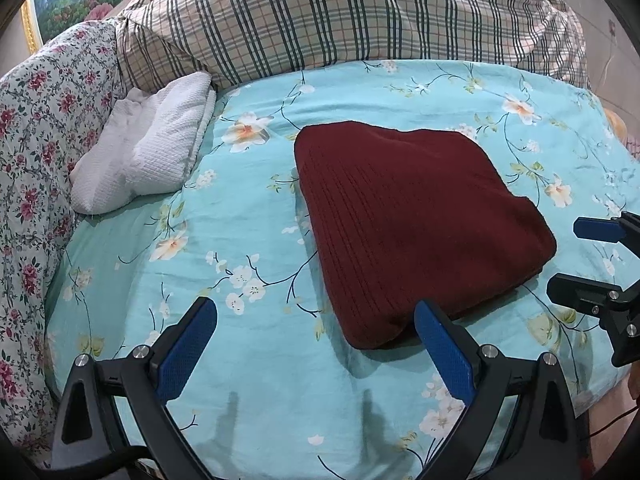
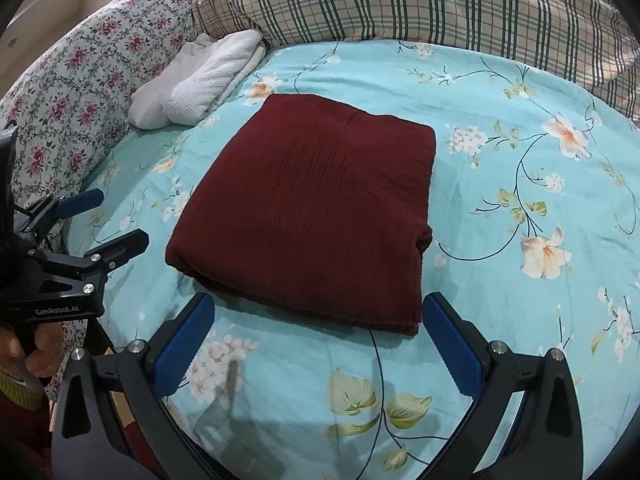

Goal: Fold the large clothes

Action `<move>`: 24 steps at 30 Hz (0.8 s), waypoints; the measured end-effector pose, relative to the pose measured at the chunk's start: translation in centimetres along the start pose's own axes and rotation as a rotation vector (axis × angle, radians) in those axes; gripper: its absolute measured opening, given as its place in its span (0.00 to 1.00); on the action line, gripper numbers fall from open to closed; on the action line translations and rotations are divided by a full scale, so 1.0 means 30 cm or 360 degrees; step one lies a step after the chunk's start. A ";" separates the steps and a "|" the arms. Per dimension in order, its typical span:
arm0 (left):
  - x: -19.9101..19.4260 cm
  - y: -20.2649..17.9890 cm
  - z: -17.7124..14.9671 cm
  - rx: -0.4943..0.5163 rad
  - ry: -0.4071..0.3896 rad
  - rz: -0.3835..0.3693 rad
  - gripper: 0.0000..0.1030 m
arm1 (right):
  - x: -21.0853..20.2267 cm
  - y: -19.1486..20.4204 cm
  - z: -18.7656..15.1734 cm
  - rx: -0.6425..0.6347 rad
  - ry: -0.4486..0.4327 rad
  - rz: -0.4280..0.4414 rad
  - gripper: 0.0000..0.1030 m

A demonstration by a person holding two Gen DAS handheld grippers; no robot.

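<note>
A dark red knitted garment (image 1: 416,224) lies folded into a thick rectangle on the turquoise floral bedsheet (image 1: 248,208); it also shows in the right wrist view (image 2: 312,208). My left gripper (image 1: 316,320) is open and empty, just in front of the garment's near left corner. My right gripper (image 2: 320,314) is open and empty, just in front of the garment's near edge. The right gripper shows at the right edge of the left wrist view (image 1: 576,256), and the left gripper at the left edge of the right wrist view (image 2: 108,220); neither touches the garment.
A folded white textured cloth (image 1: 152,152) lies at the bed's far left, also in the right wrist view (image 2: 204,80). A plaid quilt (image 1: 340,16) is heaped at the back. A pink floral pillow (image 1: 44,128) runs along the left side.
</note>
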State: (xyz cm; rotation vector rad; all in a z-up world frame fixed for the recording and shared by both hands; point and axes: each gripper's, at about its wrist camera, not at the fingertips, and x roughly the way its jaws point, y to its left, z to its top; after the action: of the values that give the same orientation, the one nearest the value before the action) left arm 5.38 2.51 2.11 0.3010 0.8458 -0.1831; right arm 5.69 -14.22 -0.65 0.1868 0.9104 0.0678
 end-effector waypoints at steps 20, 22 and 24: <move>0.000 -0.001 0.014 -0.0001 -0.0003 0.0003 0.97 | -0.008 -0.014 0.017 -0.0005 -0.0012 0.0014 1.00; -0.004 -0.002 0.015 -0.0002 -0.0006 0.0004 0.97 | -0.008 -0.013 0.017 -0.0006 -0.0012 0.0013 1.00; -0.004 -0.001 0.016 -0.0001 -0.0006 0.0002 0.97 | -0.009 -0.010 0.017 -0.0006 -0.0013 0.0013 1.00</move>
State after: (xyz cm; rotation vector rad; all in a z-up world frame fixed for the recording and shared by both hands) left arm 5.63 2.33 2.49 0.3007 0.8417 -0.1820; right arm 5.92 -14.62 -0.19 0.1873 0.9015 0.0765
